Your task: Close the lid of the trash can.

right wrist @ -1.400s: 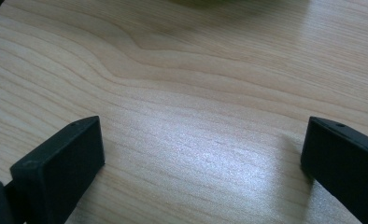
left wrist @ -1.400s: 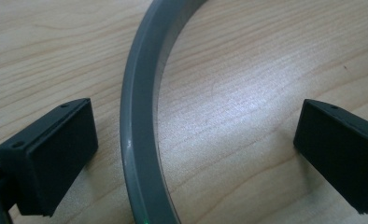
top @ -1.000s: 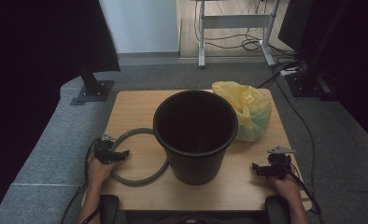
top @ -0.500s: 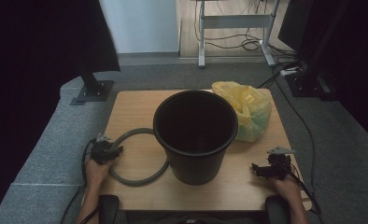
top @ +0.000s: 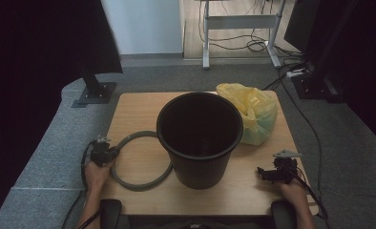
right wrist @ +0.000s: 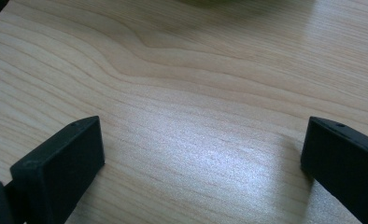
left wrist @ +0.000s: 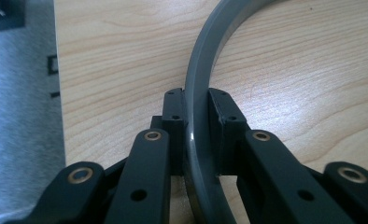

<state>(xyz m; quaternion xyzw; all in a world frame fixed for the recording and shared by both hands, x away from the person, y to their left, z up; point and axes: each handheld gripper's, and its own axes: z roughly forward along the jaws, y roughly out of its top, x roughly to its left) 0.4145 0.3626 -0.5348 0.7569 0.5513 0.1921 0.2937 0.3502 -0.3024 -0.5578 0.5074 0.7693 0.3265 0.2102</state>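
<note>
A light wooden table [top: 138, 107] carries a round black plastic bin [top: 199, 138], a grey plastic ring [top: 139, 181] lying flat beside it. The left hand-held gripper [top: 101, 153] clamps the ring's rim; the right hand-held gripper [top: 273, 173] rests with jaws apart.

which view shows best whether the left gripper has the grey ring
The left gripper view: its jaws sit closed on either side of the grey ring. The high view shows the left gripper at the ring's left edge, too small to judge.
</note>
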